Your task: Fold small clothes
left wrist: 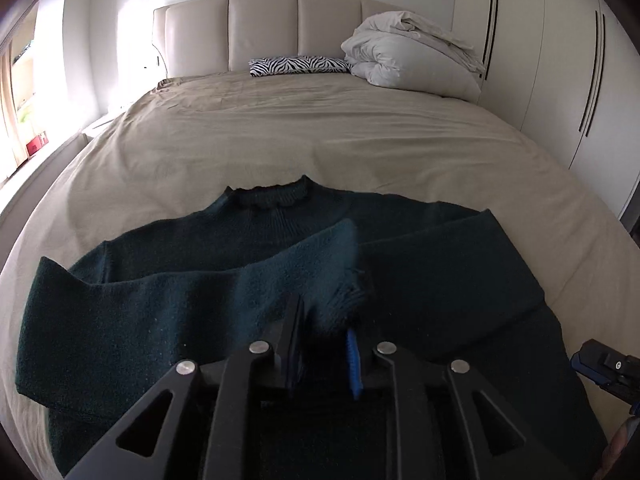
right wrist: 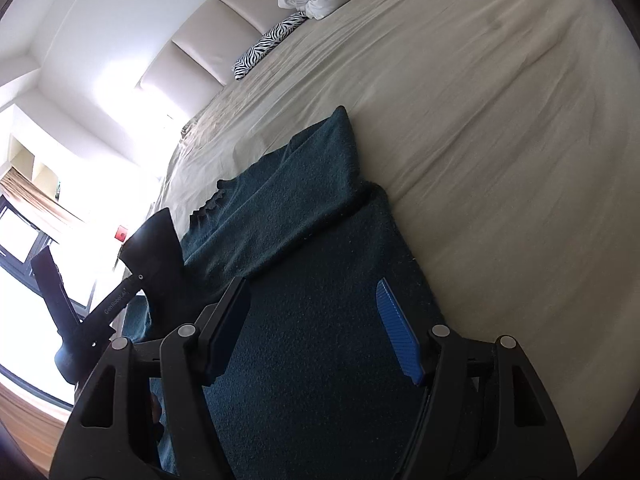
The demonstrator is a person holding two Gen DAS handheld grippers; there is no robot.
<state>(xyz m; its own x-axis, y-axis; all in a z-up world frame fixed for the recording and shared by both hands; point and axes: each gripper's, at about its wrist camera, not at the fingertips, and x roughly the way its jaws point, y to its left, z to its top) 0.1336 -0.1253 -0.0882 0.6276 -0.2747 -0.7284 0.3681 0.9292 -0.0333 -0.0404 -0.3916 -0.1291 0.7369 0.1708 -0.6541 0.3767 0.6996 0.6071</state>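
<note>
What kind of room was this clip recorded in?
A bedroom, most likely: a made bed with a padded headboard, a bundled duvet by it, and tall wardrobe doors alongside.

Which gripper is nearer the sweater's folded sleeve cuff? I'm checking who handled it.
Left. The left gripper has the sleeve cuff right at its fingertips; the right gripper hovers over the sweater body, apart from it.

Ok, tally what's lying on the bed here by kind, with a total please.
Dark green sweater: 1
Zebra-print pillow: 1
White bundled duvet: 1
Total: 3
</note>
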